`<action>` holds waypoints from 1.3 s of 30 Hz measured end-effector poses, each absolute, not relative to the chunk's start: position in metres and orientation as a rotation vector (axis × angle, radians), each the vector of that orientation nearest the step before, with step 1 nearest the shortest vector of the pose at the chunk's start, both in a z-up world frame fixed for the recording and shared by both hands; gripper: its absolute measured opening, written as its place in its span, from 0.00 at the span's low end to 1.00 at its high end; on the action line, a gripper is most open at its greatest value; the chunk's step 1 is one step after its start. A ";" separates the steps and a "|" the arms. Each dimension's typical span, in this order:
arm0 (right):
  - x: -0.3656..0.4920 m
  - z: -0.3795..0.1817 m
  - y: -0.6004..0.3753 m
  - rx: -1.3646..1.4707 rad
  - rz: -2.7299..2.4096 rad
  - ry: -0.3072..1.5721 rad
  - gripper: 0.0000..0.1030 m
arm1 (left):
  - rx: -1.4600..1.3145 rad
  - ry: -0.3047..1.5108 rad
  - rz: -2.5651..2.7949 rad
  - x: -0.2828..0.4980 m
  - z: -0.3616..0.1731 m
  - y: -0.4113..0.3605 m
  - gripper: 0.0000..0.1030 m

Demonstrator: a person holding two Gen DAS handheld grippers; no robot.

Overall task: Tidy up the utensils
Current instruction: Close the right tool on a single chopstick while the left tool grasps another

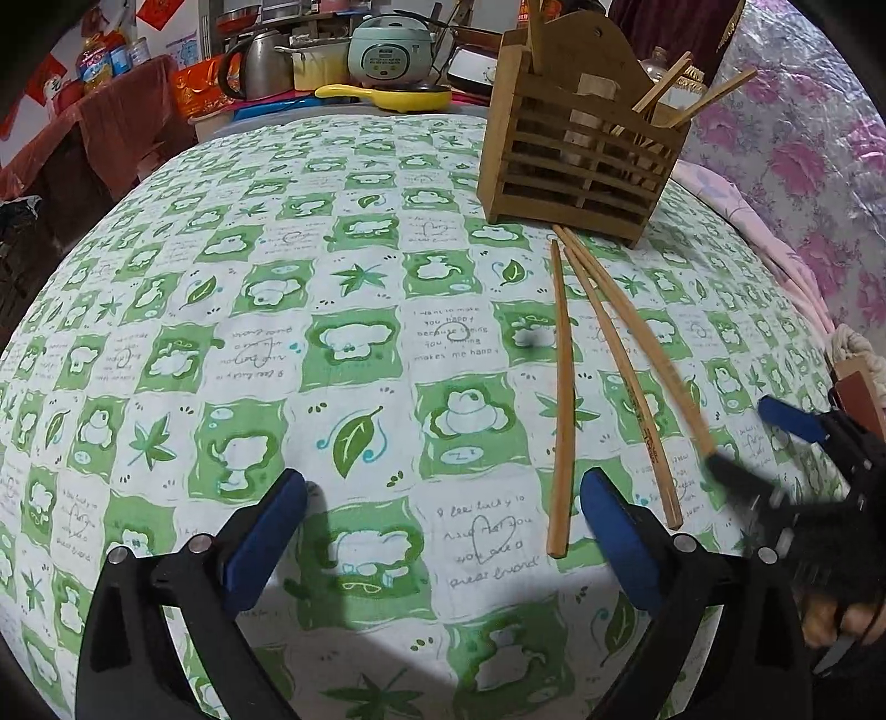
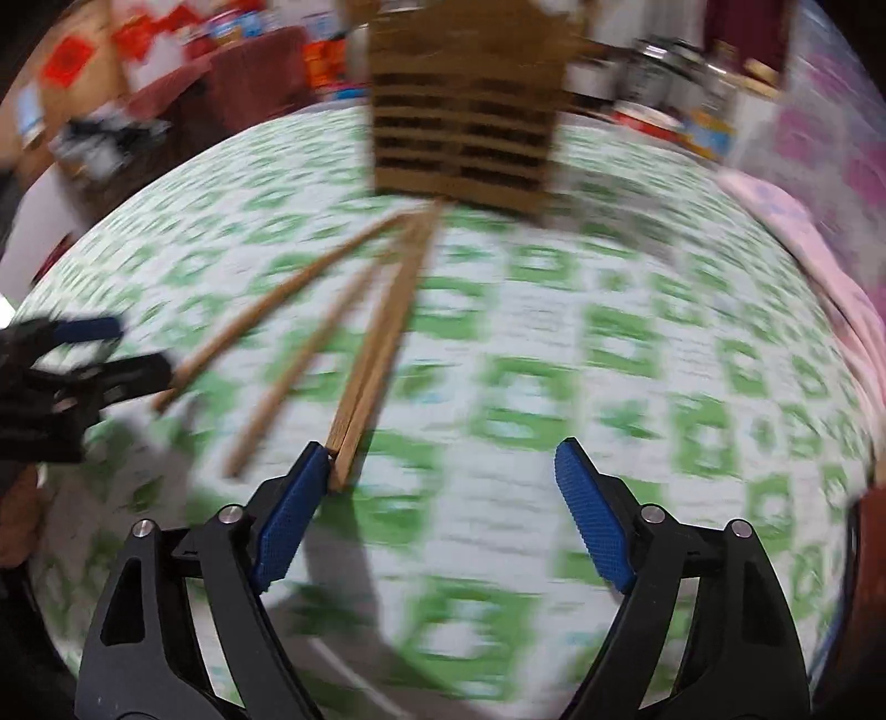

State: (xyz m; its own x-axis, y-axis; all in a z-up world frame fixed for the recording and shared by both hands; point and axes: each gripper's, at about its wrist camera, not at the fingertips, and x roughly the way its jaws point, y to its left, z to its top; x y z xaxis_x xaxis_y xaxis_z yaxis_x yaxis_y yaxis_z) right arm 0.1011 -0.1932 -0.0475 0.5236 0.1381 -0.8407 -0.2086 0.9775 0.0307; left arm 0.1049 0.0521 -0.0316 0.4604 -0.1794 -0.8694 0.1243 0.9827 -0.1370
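- Lying loose on the green-and-white patterned tablecloth are several wooden chopsticks, fanned out with their far tips gathered close to the foot of the wooden slatted utensil holder.
- In the left wrist view three sticks can be counted; the right wrist view is blurred and seems to show four, the two on the right pressed side by side.
- The utensil holder stands upright at the far right of the table, with more chopsticks leaning out of its right compartment.
- The left gripper hovers over bare cloth with its jaws spread wide and nothing between them; the leftmost chopstick's near end lies just inside its right blue pad, though contact cannot be told.
- The right gripper also stands with jaws apart; its left blue pad is right against the near ends of the paired chopsticks, while the right pad is well clear, so nothing is clamped.
- From the left wrist view, the right gripper appears blurred at the right edge, over the near end of the rightmost chopstick.
- Beyond the table's far edge sit a pale green rice cooker, a yellow pan and a metal kettle.
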 end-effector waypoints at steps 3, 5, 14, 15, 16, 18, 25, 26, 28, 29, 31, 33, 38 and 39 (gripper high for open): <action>0.100 -0.047 -0.227 0.069 0.219 0.998 0.71 | -0.048 1.077 -0.184 0.105 -0.032 0.051 0.94; 0.094 -0.044 -0.241 0.149 0.243 0.970 0.67 | -0.041 1.078 -0.181 0.105 -0.032 0.050 0.94; 0.084 -0.039 -0.229 0.109 0.309 0.947 0.40 | -0.022 1.054 -0.235 0.097 -0.028 0.042 0.94; 0.083 -0.038 -0.225 0.093 0.320 0.949 0.37 | -0.009 1.047 -0.247 0.094 -0.026 0.039 0.92; 0.087 -0.039 -0.223 0.080 0.326 0.951 0.34 | 0.003 1.042 -0.258 0.091 -0.025 0.036 0.90; 0.089 -0.041 -0.217 0.043 0.337 0.962 0.30 | 0.034 1.038 -0.289 0.086 -0.025 0.030 0.80; 0.092 -0.047 -0.204 -0.033 0.325 0.996 0.22 | 0.131 1.050 -0.286 0.082 -0.031 0.015 0.57; 0.091 -0.047 -0.204 -0.029 0.329 0.995 0.19 | 0.130 1.047 -0.291 0.081 -0.031 0.015 0.51; 0.092 -0.047 -0.208 -0.007 0.331 0.997 0.12 | 0.129 1.040 -0.297 0.080 -0.030 0.014 0.41; 0.092 -0.047 -0.209 0.001 0.332 0.999 0.11 | 0.130 1.037 -0.302 0.080 -0.030 0.013 0.32; 0.093 -0.047 -0.210 0.008 0.335 0.999 0.06 | 0.135 1.033 -0.329 0.078 -0.029 0.010 0.14; 0.092 -0.047 -0.208 0.000 0.335 0.996 0.06 | 0.146 1.028 -0.339 0.076 -0.028 0.006 0.06; 0.088 -0.041 -0.211 0.008 0.317 0.959 0.06 | 0.158 1.001 -0.323 0.071 -0.022 0.004 0.06; 0.085 -0.037 -0.213 0.009 0.302 0.930 0.06 | 0.165 0.989 -0.315 0.070 -0.019 0.004 0.06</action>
State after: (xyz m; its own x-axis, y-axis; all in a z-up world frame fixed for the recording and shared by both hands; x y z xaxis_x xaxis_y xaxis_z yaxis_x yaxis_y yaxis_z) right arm 0.0851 -0.2134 -0.0368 0.5585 0.2600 -0.7877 -0.2522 0.9579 0.1374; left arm 0.0695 0.0045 -0.0191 0.5088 -0.1855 -0.8407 0.3343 0.9425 -0.0056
